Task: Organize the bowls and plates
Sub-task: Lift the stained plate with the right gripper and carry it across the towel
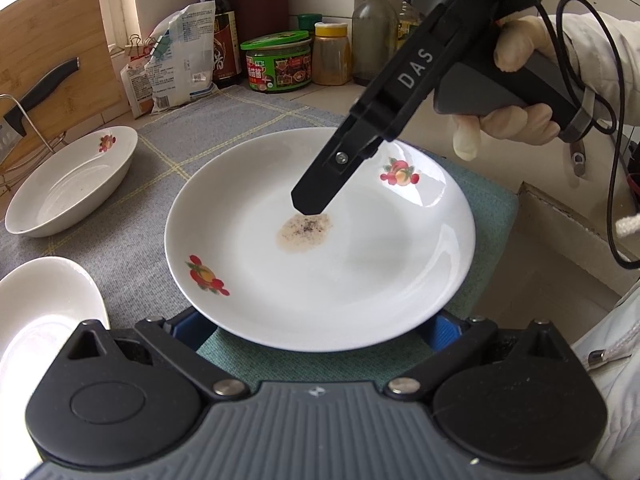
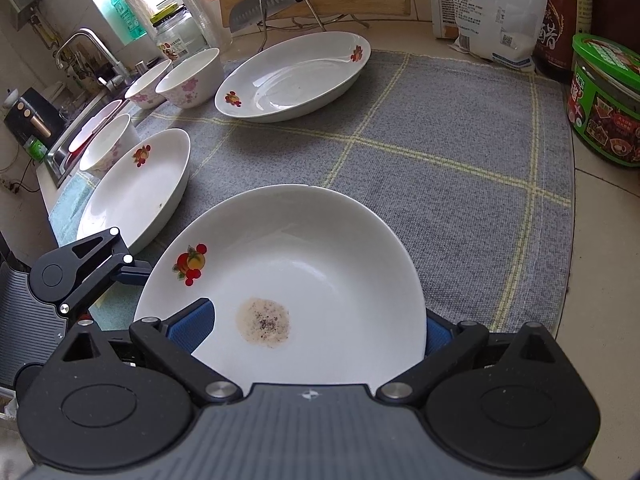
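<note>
A white plate (image 1: 320,264) (image 2: 320,272) with red fruit prints and a brown speckled stain lies over the teal mat (image 1: 300,364). My left gripper (image 1: 316,332) is open; its blue pads sit wide apart with the plate's near rim over them. In the right wrist view the left gripper (image 2: 128,270) reaches the plate's left rim. My right gripper (image 1: 310,204) (image 2: 316,332) is open and straddles the plate. One finger lies on the plate's face near the stain; the other is behind the rim. A gloved hand (image 1: 516,52) holds the right gripper.
On the grey cloth (image 2: 440,140) are an oval dish (image 1: 72,184) (image 2: 292,76), another fruit-print plate (image 1: 40,312) (image 2: 136,188) and pink-flowered bowls (image 2: 188,80). A knife (image 2: 264,4) rests on a rack. A sink (image 2: 60,152) lies far left. Jars and bottles (image 1: 278,62) line the wall.
</note>
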`<state>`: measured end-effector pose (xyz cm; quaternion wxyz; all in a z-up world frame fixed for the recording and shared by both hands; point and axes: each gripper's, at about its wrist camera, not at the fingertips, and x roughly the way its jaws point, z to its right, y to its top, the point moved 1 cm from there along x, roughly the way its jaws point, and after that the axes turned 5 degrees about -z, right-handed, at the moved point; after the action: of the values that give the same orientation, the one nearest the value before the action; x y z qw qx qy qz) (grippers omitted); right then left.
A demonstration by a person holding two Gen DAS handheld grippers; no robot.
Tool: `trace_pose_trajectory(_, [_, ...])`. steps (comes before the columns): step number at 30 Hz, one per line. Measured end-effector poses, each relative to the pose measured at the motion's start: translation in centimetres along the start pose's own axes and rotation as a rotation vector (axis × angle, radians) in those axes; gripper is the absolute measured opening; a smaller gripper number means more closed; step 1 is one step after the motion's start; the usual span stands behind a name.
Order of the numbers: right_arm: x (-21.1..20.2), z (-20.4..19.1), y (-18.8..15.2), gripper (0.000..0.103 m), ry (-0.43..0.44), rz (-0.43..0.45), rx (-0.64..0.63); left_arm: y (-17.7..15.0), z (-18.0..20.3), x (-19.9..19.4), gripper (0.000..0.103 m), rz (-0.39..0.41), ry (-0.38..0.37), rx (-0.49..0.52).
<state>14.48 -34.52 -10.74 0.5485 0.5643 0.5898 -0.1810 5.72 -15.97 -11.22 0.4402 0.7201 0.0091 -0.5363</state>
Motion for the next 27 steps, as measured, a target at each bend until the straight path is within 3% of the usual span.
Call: trace_pose_trajectory(27, [-3.0,4.7,4.1,0.103,-0.029,0.096,-0.014,7.0,-1.5,2.7,0.102,0.031,0.026,0.042])
